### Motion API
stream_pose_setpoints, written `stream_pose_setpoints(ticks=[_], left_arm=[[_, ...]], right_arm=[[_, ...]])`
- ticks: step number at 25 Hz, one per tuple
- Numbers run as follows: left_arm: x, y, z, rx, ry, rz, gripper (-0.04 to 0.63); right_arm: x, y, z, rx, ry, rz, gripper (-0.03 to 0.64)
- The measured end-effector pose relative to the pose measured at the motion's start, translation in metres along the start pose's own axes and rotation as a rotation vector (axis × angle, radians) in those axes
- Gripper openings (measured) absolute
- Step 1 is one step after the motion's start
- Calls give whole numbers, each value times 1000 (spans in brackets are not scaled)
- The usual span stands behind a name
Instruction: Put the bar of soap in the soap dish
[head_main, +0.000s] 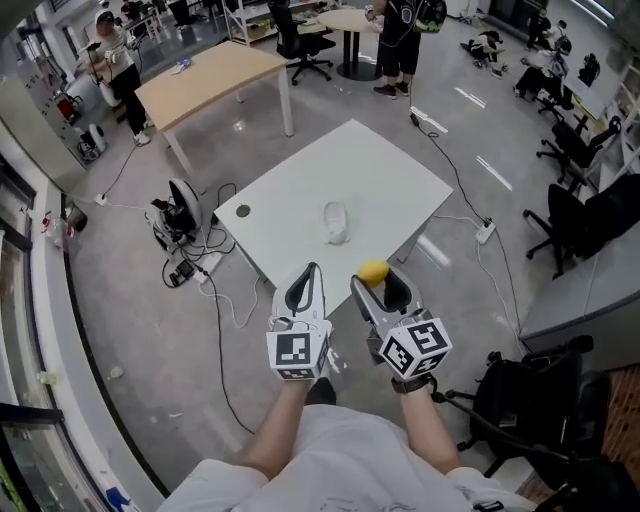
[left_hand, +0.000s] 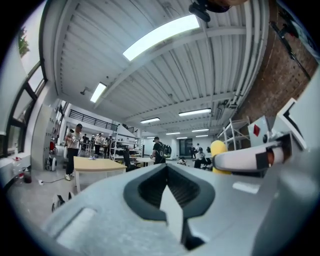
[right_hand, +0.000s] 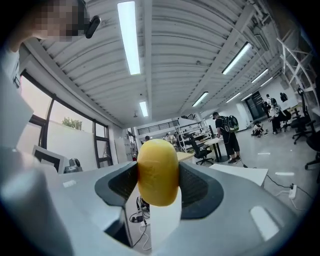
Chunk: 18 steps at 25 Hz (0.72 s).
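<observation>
Bright strip lights (right_hand: 129, 37), warped dark edges

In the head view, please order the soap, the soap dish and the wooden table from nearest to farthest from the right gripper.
1. Soap: between the right gripper's jaws.
2. Soap dish: ahead on the white table.
3. Wooden table: far back, left.

Yellow bar of soap (head_main: 372, 271), whitish soap dish (head_main: 336, 222), white table (head_main: 390, 170), grey right hand-held gripper (head_main: 382, 288) — black-and-white marker cube (head_main: 415, 347).

White table (head_main: 380, 175): pale soap dish (head_main: 336, 222) near centre; dark round spot (head_main: 243, 211) by left corner.
</observation>
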<state>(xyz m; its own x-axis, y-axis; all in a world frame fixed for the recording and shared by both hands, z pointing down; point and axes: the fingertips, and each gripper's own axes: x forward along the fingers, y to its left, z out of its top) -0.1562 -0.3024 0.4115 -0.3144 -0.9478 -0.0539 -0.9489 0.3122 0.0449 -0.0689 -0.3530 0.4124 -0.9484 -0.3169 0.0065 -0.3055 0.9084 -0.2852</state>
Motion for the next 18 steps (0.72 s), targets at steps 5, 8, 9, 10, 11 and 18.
stream_pose_setpoints(ticks=[5, 8, 9, 10, 11, 18], left_arm=[[50, 35, -4, -29, -2, -63, 0], [70, 52, -12, -94, 22, -100, 0], [78, 60, -17, -110, 29, -96, 0], [87, 68, -21, -110, 38, -89, 0], [96, 72, -24, -99, 50, -86, 0], [163, 97, -82, -57, 148, -54, 0]], right_arm=[[70, -24, -2, -4, 25, -21, 258], [105, -34, -20, 8, 48, -29, 258], [116, -36, -28, 9, 62, -27, 258], [126, -39, -36, 7, 80, -24, 258], [134, -43, -44, 5, 100, -22, 258], [198, -99, -83, 35, 207, -44, 258]])
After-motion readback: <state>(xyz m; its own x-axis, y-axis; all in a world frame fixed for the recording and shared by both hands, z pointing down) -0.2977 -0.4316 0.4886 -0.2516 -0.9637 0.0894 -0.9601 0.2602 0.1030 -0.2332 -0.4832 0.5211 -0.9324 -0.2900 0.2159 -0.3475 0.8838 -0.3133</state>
